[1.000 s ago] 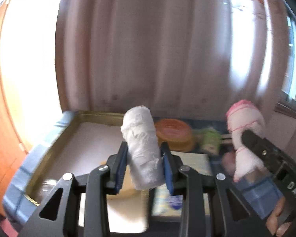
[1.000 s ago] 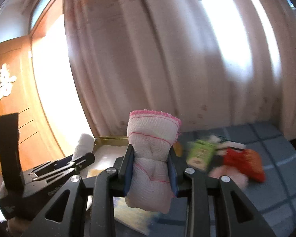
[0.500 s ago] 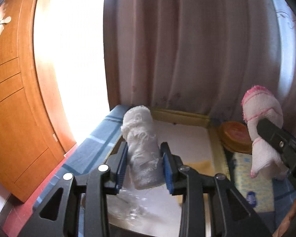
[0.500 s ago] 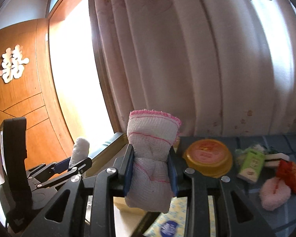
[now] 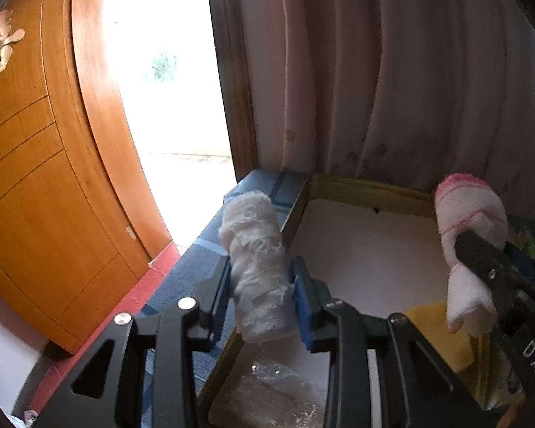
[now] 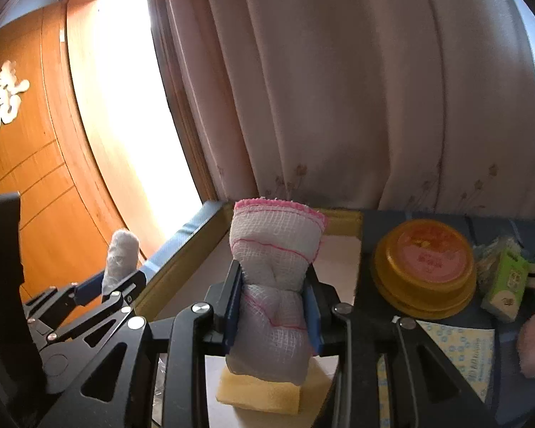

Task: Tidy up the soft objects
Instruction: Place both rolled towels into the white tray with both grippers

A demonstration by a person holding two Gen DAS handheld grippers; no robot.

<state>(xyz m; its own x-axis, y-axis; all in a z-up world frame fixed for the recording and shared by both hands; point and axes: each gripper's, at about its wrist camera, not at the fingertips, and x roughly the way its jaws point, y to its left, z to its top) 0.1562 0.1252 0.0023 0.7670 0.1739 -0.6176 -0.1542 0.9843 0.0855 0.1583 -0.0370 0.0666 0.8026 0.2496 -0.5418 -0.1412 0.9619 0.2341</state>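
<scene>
My left gripper [image 5: 262, 301] is shut on a rolled white gauze cloth [image 5: 256, 267], held upright over the left rim of a gold-edged tray [image 5: 367, 187]. My right gripper [image 6: 273, 312] is shut on a rolled white cloth with pink trim [image 6: 274, 271], held upright above the tray [image 6: 182, 255]. The pink-trimmed cloth also shows in the left wrist view [image 5: 469, 249], to the right. The white gauze cloth also shows in the right wrist view [image 6: 119, 256], to the left. A yellow sponge [image 6: 258, 390] lies on the tray's white floor below the right gripper.
Crinkled clear plastic [image 5: 267, 396] lies in the tray's near part. Right of the tray stand an orange lidded tub [image 6: 426, 267], a green packet [image 6: 504, 283], a pink soft thing [image 6: 533, 349] and a patterned yellow pack [image 6: 460, 353]. A pink curtain [image 6: 339, 89] hangs behind; a wooden door [image 5: 35, 160] stands left.
Both grippers have swung left with their cloths still held. The tray's left rim and the wooden door have come into view, and the small items have slid off to the right.
</scene>
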